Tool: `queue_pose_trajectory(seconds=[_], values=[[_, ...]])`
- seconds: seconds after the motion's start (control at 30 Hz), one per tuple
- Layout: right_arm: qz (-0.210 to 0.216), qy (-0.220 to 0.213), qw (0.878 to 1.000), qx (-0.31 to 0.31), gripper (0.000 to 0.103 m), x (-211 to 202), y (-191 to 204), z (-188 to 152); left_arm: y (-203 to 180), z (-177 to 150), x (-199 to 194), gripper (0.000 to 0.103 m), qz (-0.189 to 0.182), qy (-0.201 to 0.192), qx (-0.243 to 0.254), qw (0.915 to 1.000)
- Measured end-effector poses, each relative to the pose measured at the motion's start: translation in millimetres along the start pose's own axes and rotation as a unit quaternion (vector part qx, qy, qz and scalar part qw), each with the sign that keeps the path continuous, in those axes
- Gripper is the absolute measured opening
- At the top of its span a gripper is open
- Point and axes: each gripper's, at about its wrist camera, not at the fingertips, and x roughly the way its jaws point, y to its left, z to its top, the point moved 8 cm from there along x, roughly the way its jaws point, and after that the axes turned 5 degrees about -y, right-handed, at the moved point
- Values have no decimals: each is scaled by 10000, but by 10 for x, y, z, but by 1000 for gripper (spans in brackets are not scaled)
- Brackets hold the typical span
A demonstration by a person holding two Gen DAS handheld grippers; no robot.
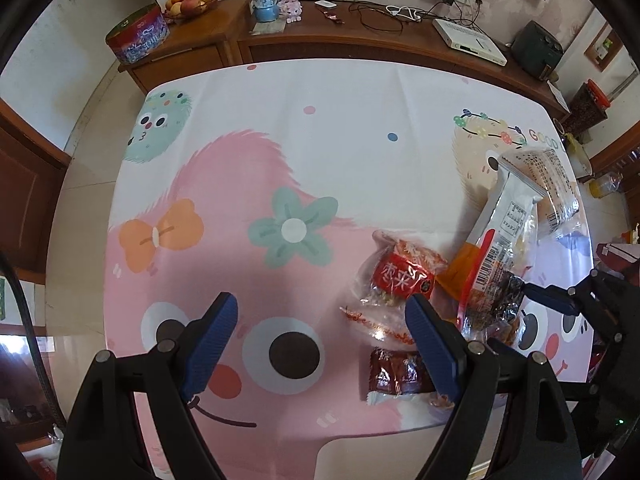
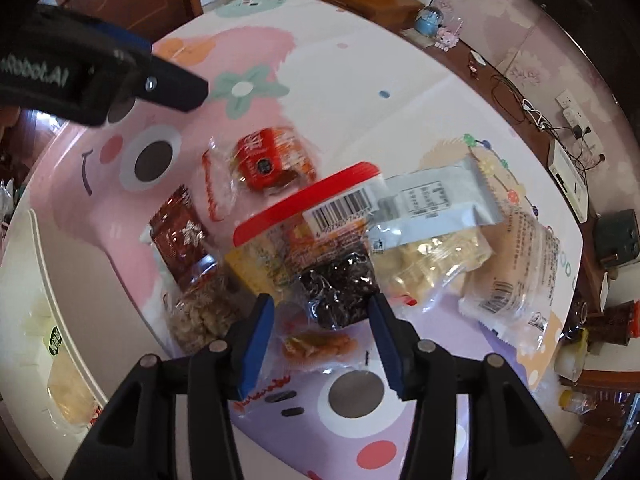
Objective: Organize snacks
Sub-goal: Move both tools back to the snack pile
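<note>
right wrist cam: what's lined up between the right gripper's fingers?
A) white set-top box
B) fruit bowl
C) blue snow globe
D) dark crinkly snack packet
D: the dark packet sits between the open blue fingers of the right gripper, pads not pressing it.

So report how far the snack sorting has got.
Done: nothing visibly sorted; the snacks lie in one loose pile on the table. In hand: nothing; the right gripper hangs open over the dark packet, and the left gripper is open, empty. Left: the whole pile.
</note>
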Motion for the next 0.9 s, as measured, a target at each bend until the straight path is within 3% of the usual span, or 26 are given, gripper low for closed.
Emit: queue_pose_trajectory(seconds=[0.13,0.27,0.37,0.53,0.7,0.73,0.83,0.9], values=[[-253,-50,9992,-297,50,3,-10,6,-35,16,33,85,8,41,65,10000],[-779,-290,9934,-789,51,-88,57,88,-21,-2,65,85,26,98,86,9999],[-729,-471,9907,-1052,61,-105,123,137,20,-14,95,85,47,142,64,9999],[-622,-309,9921,-1041,64,91,21,191,60,-28,143,85,30,199,20,9998],[-344,-476,9936,-964,66,191,-36,263,33,-26,213,85,37,285,141,9995],[-269,-502,9939,-947,64,195,-36,264,18,-22,229,85,30,304,170,9994],[-45,-499,9947,-893,42,174,-13,242,-39,-1,285,85,3,359,268,9990],[148,-428,9965,-708,39,178,-38,217,-91,15,336,85,-35,413,324,9986]])
